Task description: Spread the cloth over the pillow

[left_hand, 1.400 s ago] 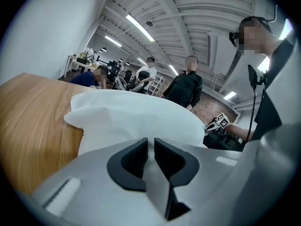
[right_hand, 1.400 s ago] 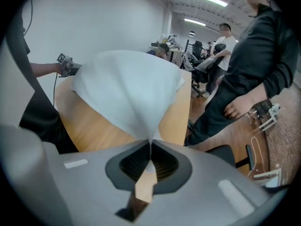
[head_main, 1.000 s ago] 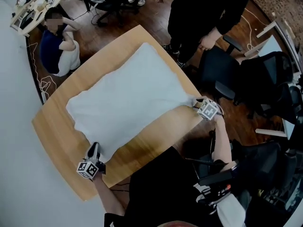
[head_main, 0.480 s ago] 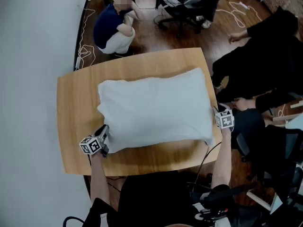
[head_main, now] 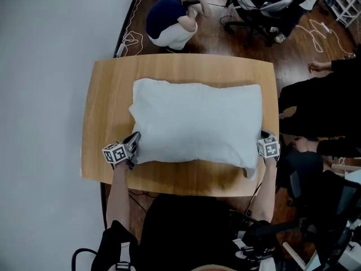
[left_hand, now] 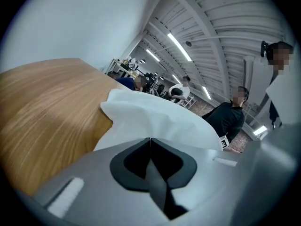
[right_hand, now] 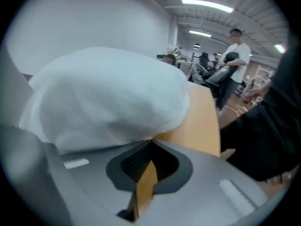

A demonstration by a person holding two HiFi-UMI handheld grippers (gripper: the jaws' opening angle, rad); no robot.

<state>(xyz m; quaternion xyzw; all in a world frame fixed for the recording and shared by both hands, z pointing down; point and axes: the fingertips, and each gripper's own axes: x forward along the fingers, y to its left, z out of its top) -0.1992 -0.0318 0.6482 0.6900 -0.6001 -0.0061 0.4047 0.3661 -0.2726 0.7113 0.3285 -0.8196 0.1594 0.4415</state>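
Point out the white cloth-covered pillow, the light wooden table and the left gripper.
white cloth-covered pillow point(head_main: 197, 123), head view, middle of its top.
light wooden table point(head_main: 107, 106), head view, bare part left of the pillow.
left gripper point(head_main: 134, 139), head view, between its fingertips.

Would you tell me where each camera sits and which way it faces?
Head view: on the person's head, facing steeply down at the table and pillow; both forearms, left gripper and right gripper show.
Left gripper view: on the left gripper, looking along its shut jaws across the cloth.
Right gripper view: on the right gripper, past shut jaws at the pillow's bulging end.
Shared: all show pillow and table.
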